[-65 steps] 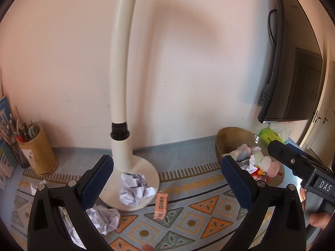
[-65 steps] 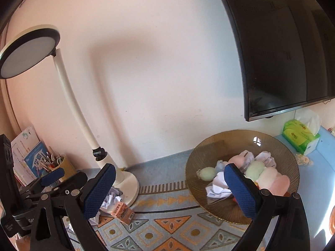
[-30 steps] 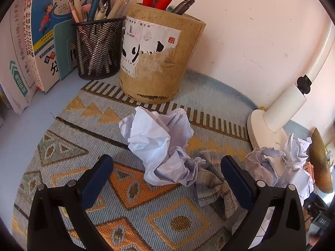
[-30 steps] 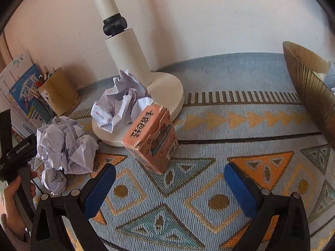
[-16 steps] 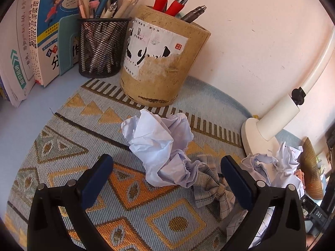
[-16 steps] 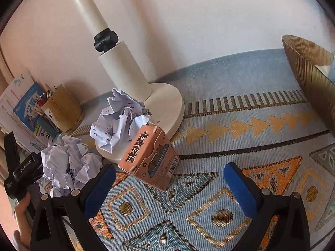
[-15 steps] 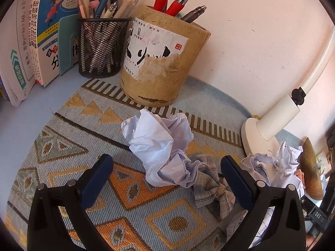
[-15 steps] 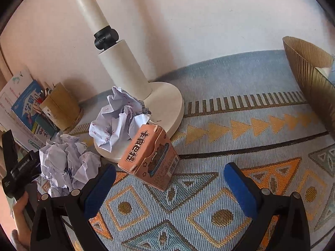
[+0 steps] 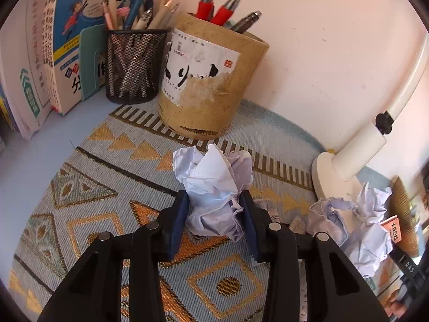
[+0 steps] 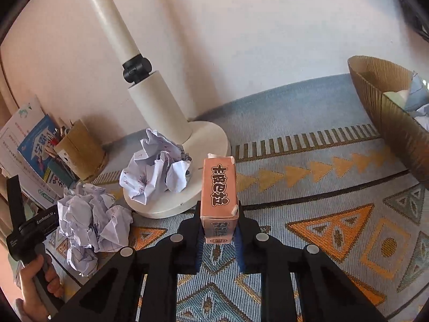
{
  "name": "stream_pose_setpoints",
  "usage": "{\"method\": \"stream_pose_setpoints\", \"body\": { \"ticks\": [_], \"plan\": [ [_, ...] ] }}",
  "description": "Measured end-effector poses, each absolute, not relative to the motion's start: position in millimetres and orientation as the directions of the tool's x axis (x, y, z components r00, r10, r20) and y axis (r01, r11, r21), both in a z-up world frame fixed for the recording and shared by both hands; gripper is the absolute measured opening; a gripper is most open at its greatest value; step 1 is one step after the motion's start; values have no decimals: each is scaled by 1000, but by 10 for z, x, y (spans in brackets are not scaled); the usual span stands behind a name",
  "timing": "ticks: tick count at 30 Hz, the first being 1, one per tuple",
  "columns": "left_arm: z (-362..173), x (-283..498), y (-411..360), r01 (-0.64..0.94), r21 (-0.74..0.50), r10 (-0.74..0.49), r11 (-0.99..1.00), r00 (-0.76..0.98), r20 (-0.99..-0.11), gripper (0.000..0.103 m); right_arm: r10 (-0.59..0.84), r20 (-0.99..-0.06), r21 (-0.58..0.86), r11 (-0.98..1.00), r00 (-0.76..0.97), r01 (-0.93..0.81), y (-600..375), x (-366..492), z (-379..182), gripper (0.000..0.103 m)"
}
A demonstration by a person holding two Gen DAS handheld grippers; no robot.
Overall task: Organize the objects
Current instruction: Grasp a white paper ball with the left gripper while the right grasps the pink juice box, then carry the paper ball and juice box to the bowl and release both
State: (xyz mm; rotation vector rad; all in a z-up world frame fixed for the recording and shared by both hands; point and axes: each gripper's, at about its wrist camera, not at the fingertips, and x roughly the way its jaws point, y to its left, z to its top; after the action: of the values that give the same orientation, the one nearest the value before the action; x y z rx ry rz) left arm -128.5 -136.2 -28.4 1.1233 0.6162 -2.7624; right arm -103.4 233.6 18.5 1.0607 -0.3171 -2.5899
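Left wrist view: the left gripper (image 9: 214, 214) has its blue-padded fingers (image 9: 178, 218) clenched on a crumpled ball of white paper (image 9: 214, 185), which sits at the centre of the frame on the patterned blue-and-gold woven mat (image 9: 80, 201). The pads bite the lower half of the ball, and its upper folds bulge free above them. At 12 o'clock stands a tan cylindrical pen holder with a torn label (image 9: 206, 80), at 11 o'clock a black wire-mesh pen cup (image 9: 134, 67) with upright workbooks (image 9: 51, 40) beside it. At 3 o'clock is the white lamp base (image 9: 329, 179), with two more crumpled paper balls (image 9: 356, 222) just beside it.

Paper compresses, so the grip is best kept firm and the lift straight up before swinging across. That way the loose folds should clear the pen holder and the ball will not slip out.

Right wrist view: the right gripper (image 10: 218, 230) is grasping a small orange-pink paper carton with brown lettering (image 10: 219, 190) by its near end, so the carton points toward 12 o'clock. A crumpled sheet (image 10: 155, 166) rests on the white round lamp base (image 10: 203, 145) at 10 o'clock. Another paper ball (image 10: 91, 220) lies at 9 o'clock, near the person's hand (image 10: 37, 276) on the other tool. The ribbed brown bowl (image 10: 388, 112), already holding paper, is at 2 o'clock, well apart from the carton.

The bowl looks like the likely destination. The carton is held near one end, so it should be carried level, raised over the rim and released low inside.
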Motion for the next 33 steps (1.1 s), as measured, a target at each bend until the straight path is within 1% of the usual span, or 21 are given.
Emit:
{"method": "stream_pose_setpoints", "body": {
  "ticks": [2,4,7,12,16,18,25,30,33],
  "plan": [
    [-266,-1194,-1465,269,-371,49,-889,-749,-661,36,-381,-603,328,-919,-701,218,2361,-967,244,18],
    [-230,-1098,-1519,272,-406,47,-873,-780,-624,36,-378,-593,320,-921,-711,223,2341,-946,268,18],
    [-147,-999,-1491,265,-400,22,-878,-811,-585,36,-388,-595,314,-918,-704,241,2295,-952,268,18],
    [-5,-864,-1369,222,-336,-9,-915,-846,-534,37,-404,-589,325,-911,-700,253,2304,-956,255,18],
    [90,-854,-1277,201,-261,-37,-944,-852,-523,38,-410,-593,334,-909,-694,251,2303,-961,241,18],
    [23,-929,-1227,196,-241,-41,-951,-848,-529,38,-411,-594,338,-908,-691,249,2322,-957,235,18],
    [4,-942,-1275,223,-251,-53,-942,-838,-543,38,-410,-594,335,-908,-692,251,2314,-943,251,18],
    [31,-949,-1231,231,-217,-79,-948,-834,-546,38,-408,-598,319,-911,-689,263,2279,-929,264,18],
    [38,-958,-1242,229,-222,-72,-948,-832,-550,38,-410,-598,318,-910,-689,266,2275,-928,269,18]
  ]
}}
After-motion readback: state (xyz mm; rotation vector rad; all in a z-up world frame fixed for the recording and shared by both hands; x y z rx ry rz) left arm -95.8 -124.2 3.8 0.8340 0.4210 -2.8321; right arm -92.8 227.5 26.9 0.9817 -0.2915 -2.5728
